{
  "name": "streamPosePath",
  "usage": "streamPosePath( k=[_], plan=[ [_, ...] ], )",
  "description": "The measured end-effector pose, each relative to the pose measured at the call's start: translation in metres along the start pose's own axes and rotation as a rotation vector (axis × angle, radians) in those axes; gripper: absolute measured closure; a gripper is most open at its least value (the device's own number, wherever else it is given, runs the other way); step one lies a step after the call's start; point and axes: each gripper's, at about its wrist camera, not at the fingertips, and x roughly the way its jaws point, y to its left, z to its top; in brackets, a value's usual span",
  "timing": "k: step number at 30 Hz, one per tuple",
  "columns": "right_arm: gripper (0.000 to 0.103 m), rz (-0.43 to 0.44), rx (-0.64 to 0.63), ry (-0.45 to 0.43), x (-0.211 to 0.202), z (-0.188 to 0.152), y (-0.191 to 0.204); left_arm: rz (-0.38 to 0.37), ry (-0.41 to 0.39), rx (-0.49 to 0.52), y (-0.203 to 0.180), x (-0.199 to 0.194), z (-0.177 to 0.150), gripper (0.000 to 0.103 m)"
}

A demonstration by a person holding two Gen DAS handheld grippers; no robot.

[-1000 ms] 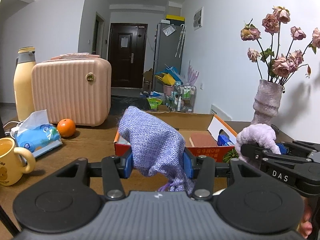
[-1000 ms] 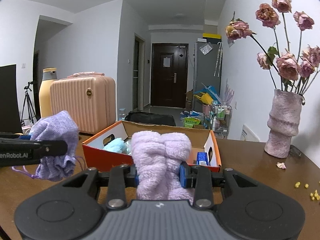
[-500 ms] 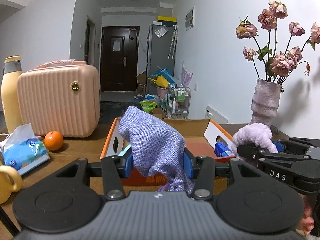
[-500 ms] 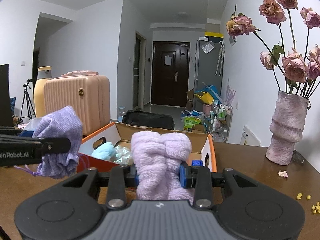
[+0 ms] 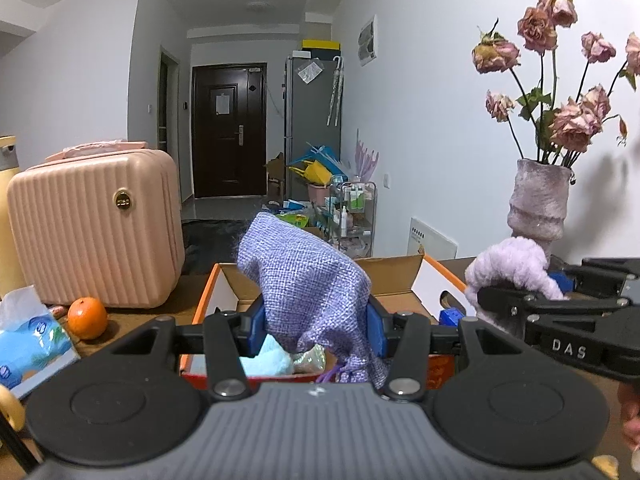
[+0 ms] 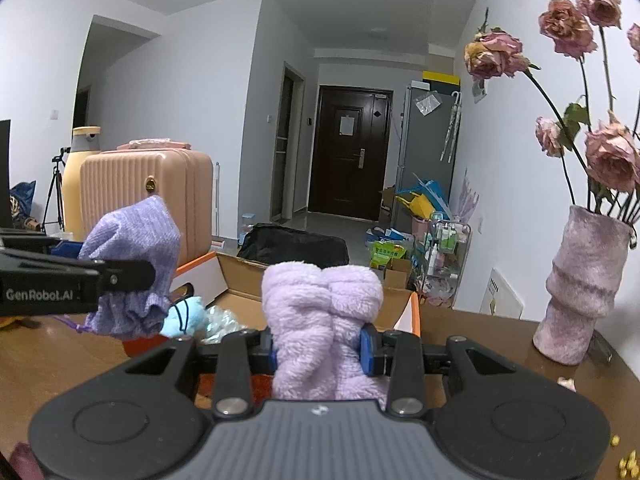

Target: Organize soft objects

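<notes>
Above the near edge of the orange-rimmed cardboard box (image 5: 400,276), the left gripper (image 5: 314,326) was clamped on a woven lavender drawstring pouch (image 5: 304,280), while the right gripper (image 6: 318,350), just to its right, pinched a fluffy lilac plush roll (image 6: 320,320). Both looked mid-carry toward the box. Next would likely come clearing the near wall, then releasing inside. Room seemed tight: a pale blue plush toy (image 6: 188,314) already lay within, and the textured mauve vase (image 6: 580,284) stood far right.

Our two handheld grippers, left gripper (image 5: 314,330) and right gripper (image 6: 319,350), share black linkage arms, silver pivot screws, blue pads, ribbed grey housings; side lettering reads "DAS" and "GenRobot.AI".
</notes>
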Motion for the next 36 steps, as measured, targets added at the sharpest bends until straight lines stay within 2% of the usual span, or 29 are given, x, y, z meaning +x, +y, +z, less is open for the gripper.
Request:
streamPosePath(
  k=[15, 28, 36],
  plan=[
    [0.068, 0.040, -0.073, 0.028, 0.059, 0.017, -0.017, 0.030, -0.027, 0.066, -0.005, 0.057, 0.015, 0.054],
    [0.068, 0.082, -0.043, 0.068, 0.109, 0.025, -0.015, 0.080, 0.046, 0.048, 0.004, 0.111, 0.014, 0.054],
    [0.068, 0.068, -0.019, 0.105, 0.131, 0.022, -0.012, 0.094, 0.079, 0.038, 0.006, 0.130, 0.013, 0.054]
  ],
)
